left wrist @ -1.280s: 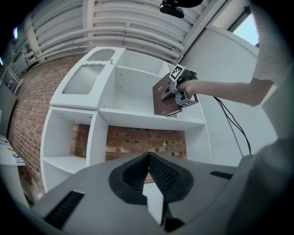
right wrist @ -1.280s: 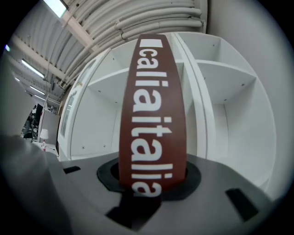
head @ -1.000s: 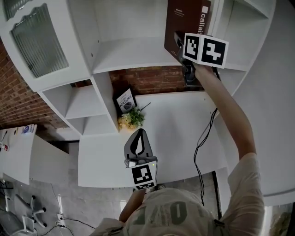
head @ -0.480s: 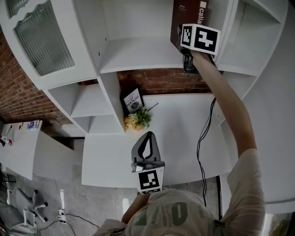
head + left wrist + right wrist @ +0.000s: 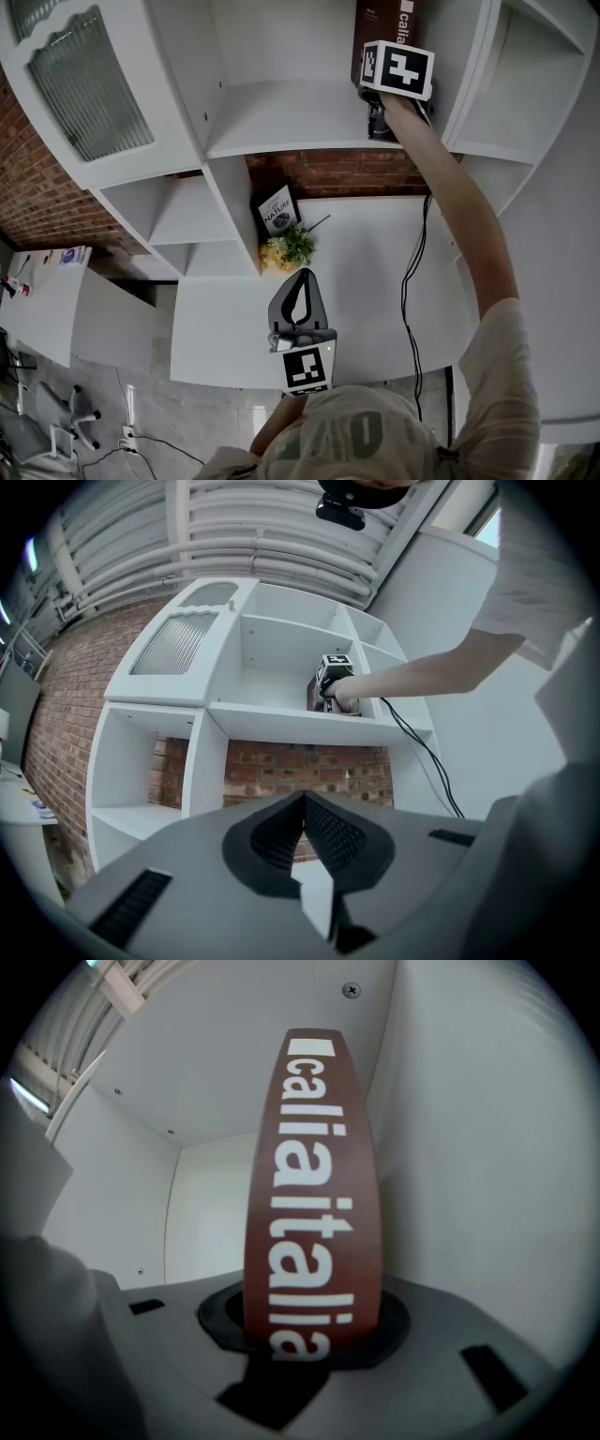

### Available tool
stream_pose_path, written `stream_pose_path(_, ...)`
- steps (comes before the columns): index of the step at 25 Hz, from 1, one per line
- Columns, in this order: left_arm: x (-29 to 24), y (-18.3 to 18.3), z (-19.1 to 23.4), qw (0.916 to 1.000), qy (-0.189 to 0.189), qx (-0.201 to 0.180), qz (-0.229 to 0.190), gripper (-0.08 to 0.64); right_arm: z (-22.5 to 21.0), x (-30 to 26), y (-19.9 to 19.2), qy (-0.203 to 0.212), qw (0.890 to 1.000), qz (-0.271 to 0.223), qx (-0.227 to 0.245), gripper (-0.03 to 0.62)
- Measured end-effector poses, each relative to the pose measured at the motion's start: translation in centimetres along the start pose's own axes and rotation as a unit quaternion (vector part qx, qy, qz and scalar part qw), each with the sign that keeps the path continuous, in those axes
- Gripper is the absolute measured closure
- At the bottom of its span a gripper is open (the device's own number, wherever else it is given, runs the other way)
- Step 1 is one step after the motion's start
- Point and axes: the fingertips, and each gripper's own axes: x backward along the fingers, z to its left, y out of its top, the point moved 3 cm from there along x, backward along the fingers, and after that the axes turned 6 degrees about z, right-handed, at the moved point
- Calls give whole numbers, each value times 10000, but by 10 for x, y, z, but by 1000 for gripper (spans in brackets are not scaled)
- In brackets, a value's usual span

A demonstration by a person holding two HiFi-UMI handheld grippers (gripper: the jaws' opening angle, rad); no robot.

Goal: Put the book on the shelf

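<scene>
book: the brown hardcover book with white spine lettering [image 5: 312, 1194] is held upright inside the white wooden shelf [image 5: 281, 117], at 1 o'clock in the head view
right gripper [image 5: 309, 1327]: clamped on the book's spine
left gripper [image 5: 302, 810]: jaws pressed together, nothing between, at 6 o'clock

From here the book [image 5: 314, 1194] shows a smooth, matt brown cover, card by its look. The shelf [image 5: 281, 112] and desk [image 5: 366, 272] are smooth painted white. The brick wall [image 5: 328, 173] looks rough. The right gripper [image 5: 314, 1326] and left gripper [image 5: 305, 808] look like matt grey plastic. The left jaws carry finely ribbed dark pads [image 5: 332, 836].
</scene>
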Motion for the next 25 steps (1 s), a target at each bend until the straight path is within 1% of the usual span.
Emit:
stream_pose_path(1,-2,-2,0,10000,-11,-22,35,548,0,-2,0,-27,10000,2,-10,440)
stream_pose_path(4,-7,1,0,10000,-33,30,-49,548,1,-4,1,-97,10000,-15,-14,440)
stream_pose_path(8,-12,4,-1,9999,-81,56,-132,548,4,-3,5,-38,9999,-105,23,440)
stream_pose_path(11,-13,3,-2,9999,-103,30,-44,548,3,-4,3,-69,10000,-40,-25,440)
stream_pose_path(13,-13,6,-2,9999,-96,42,-111,548,5,-5,3,11,10000,-60,-25,439)
stream_pose_path(16,-13,12,-2,9997,-91,18,-207,548,7,-4,3,172,9998,-87,-38,396)
stream_pose_path(20,-10,9,-4,9998,-157,-146,-38,548,9,-3,1,244,9997,-32,-8,343)
stream_pose_path(25,-5,8,-7,9995,-209,-216,15,548,5,9,7,163,9995,-233,132,328)
